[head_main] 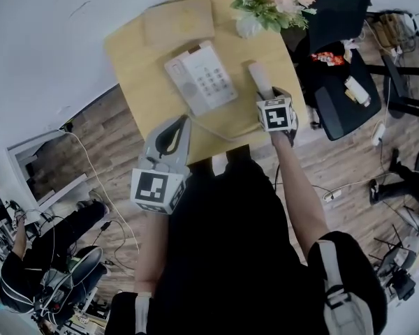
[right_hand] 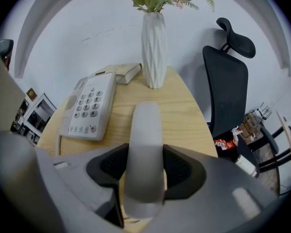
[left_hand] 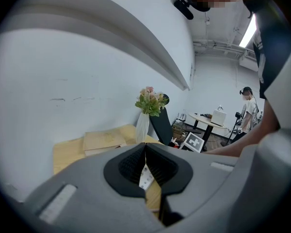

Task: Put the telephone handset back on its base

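Note:
The white telephone base (head_main: 202, 79) (right_hand: 89, 106) with its keypad lies in the middle of the wooden table (head_main: 140, 61). Its grey-white handset (head_main: 260, 79) (right_hand: 144, 144) is off the base, to the right of it near the table's right edge. My right gripper (head_main: 267, 95) (right_hand: 145, 166) is shut on the handset's near half, both pads pressing its sides; the far end points toward the vase. A cord (head_main: 216, 132) runs from the base toward the handset. My left gripper (head_main: 176, 128) (left_hand: 145, 166) hovers at the table's near edge, in front of the base, shut and empty.
A white vase of flowers (head_main: 269, 2) (right_hand: 153, 47) stands at the table's far right corner. A tan book (head_main: 178, 21) (right_hand: 123, 72) lies behind the base. A black office chair (head_main: 335, 82) (right_hand: 228, 81) stands close on the right. The white wall borders the table's far side.

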### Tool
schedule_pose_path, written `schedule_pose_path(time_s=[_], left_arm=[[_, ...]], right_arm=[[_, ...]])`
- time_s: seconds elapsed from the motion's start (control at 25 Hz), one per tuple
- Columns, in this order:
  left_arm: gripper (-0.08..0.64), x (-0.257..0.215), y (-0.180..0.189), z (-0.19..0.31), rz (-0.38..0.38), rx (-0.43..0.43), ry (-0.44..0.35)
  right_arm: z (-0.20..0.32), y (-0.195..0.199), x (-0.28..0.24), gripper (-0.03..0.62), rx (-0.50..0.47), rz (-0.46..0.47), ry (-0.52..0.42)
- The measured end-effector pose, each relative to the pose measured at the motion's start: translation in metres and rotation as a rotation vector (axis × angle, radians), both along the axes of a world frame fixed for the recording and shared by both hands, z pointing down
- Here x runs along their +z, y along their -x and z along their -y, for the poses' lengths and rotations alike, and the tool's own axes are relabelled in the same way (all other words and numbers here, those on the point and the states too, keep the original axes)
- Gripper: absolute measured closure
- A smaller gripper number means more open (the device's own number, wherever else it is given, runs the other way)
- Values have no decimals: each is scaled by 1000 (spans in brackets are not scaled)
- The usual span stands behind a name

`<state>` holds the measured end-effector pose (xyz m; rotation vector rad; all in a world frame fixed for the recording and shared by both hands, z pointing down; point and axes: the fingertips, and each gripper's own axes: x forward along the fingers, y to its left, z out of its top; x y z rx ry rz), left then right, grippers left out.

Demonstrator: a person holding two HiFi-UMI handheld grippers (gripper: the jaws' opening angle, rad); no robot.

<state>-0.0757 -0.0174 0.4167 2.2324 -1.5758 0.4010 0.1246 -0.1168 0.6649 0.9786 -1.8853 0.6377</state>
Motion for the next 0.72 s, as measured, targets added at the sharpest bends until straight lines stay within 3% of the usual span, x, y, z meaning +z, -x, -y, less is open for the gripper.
schedule_pose_path(time_s=[0.72], left_arm=[[549,-13,4,-24,9,-191,-51]], right_arm=[[4,11,-33,373,-130,45,-43]])
